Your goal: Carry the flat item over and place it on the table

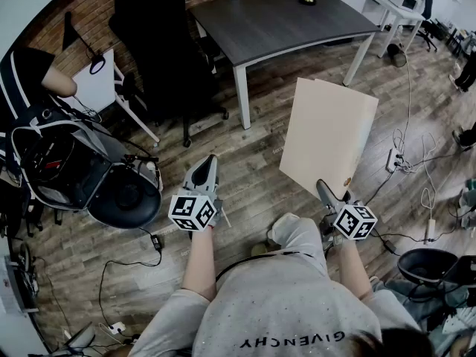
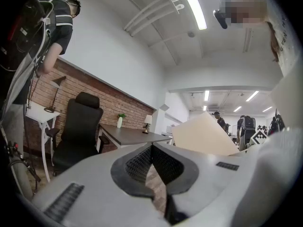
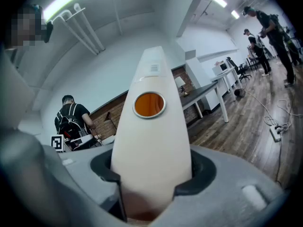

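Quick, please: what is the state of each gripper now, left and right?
Left gripper: fingers closed, holding nothing.
Right gripper: fingers closed on the flat beige board.

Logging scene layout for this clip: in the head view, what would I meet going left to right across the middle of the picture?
From the left: black bag → left hand-held gripper → beige flat board → white power strip on the floor.
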Demonstrator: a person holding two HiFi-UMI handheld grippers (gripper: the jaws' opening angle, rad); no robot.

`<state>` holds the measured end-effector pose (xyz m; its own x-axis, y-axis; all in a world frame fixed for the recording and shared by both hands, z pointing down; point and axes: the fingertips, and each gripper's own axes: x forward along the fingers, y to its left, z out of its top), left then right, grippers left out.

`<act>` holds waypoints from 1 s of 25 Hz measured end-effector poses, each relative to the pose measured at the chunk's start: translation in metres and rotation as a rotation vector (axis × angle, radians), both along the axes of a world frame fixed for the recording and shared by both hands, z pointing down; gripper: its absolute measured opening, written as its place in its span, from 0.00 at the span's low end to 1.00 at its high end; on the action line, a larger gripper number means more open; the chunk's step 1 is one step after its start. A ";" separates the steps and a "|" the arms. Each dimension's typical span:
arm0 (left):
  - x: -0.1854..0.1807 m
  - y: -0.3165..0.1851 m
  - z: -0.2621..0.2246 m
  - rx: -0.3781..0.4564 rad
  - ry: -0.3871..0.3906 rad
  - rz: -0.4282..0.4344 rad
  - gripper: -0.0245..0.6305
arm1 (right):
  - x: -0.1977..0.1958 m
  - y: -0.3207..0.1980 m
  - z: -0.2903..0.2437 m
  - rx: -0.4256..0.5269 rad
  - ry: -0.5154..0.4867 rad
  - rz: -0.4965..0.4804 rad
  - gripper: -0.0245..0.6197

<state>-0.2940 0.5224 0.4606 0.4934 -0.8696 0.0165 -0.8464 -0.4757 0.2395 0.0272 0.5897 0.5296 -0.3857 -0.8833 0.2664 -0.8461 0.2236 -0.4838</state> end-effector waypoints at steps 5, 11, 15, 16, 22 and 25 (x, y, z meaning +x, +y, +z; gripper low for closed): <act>0.003 -0.003 -0.007 0.036 -0.001 0.012 0.03 | -0.001 -0.003 -0.004 0.027 0.020 0.010 0.46; 0.012 -0.017 0.001 0.033 0.002 0.018 0.03 | -0.002 -0.019 -0.006 0.051 0.014 0.021 0.46; 0.024 -0.044 0.008 0.028 -0.009 0.020 0.03 | 0.008 -0.051 -0.001 0.060 -0.003 0.030 0.46; 0.026 -0.054 0.009 0.024 -0.013 0.016 0.03 | 0.011 -0.061 0.001 0.059 -0.005 0.029 0.46; 0.037 -0.137 0.003 0.009 -0.028 -0.007 0.03 | 0.020 -0.146 -0.005 0.066 0.011 0.006 0.46; 0.055 -0.177 -0.001 0.012 -0.026 -0.015 0.03 | 0.032 -0.185 -0.006 0.057 0.009 -0.003 0.47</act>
